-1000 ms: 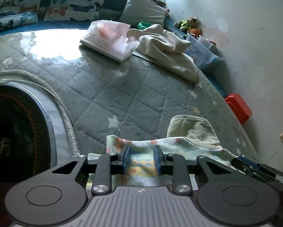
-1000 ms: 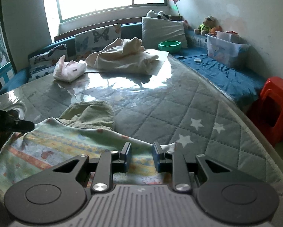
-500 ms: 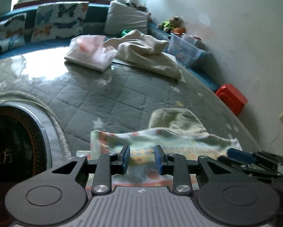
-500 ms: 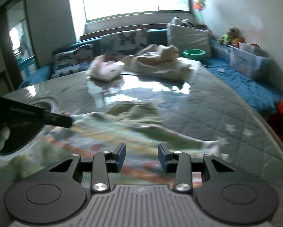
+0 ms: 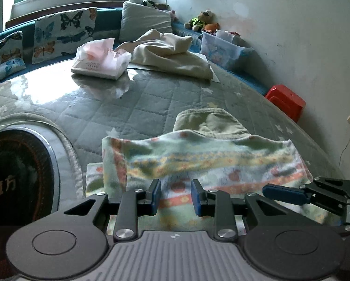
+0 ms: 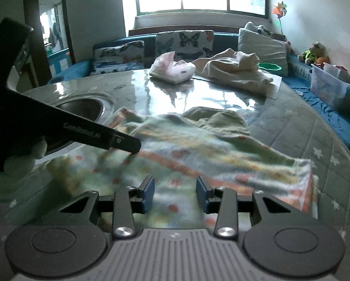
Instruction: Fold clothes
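Note:
A pastel patterned garment [image 5: 221, 164] with orange and yellow bands lies doubled over on the grey quilted table cover [image 5: 139, 107], its image blurred. Just beyond it, partly under it, sits an olive-beige cloth [image 5: 210, 121]. My left gripper [image 5: 176, 196] hovers over the garment's near part, open, with cloth showing through the gap. The right gripper's fingers [image 5: 285, 196] reach in from the right. In the right wrist view my right gripper [image 6: 175, 193] is open wider above the same garment [image 6: 210, 154]. The left gripper's fingers [image 6: 125, 142] point over its left side.
At the table's far side lie a cream cloth pile [image 5: 175, 53] and a pink-white plastic packet [image 5: 100, 58]. A dark round recess [image 5: 15, 178] is sunk into the table at the left. A red stool [image 5: 285, 103] and a clear bin [image 5: 221, 49] stand along the right wall. A gloved hand [image 6: 13, 161] holds the left gripper.
The right gripper's jaws have widened. The garment's edge has been carried over itself, so it now lies doubled and more spread out. Both cameras have risen and tilted up.

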`<control>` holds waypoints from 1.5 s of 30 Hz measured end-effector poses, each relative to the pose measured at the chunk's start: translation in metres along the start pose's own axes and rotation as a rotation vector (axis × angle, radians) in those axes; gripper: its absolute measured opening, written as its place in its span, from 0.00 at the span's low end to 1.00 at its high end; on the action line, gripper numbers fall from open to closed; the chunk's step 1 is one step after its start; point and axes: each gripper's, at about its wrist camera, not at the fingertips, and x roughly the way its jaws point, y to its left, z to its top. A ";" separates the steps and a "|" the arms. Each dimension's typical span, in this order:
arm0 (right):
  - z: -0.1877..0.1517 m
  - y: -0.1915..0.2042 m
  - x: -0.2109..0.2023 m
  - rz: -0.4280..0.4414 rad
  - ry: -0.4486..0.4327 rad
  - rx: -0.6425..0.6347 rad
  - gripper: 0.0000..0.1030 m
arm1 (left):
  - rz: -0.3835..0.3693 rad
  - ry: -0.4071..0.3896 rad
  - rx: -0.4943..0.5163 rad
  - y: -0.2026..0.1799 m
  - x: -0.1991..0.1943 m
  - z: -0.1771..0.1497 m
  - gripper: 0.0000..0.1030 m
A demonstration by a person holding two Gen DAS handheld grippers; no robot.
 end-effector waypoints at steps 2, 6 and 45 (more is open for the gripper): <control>-0.006 0.003 -0.006 0.004 0.004 -0.005 0.39 | 0.001 -0.004 0.007 0.000 -0.005 -0.005 0.31; -0.015 0.011 -0.018 -0.004 0.000 -0.024 0.41 | 0.002 -0.006 0.014 0.000 -0.016 -0.017 0.35; -0.052 0.037 -0.078 -0.107 -0.068 0.087 1.00 | 0.109 -0.043 -0.026 -0.005 -0.101 -0.089 0.98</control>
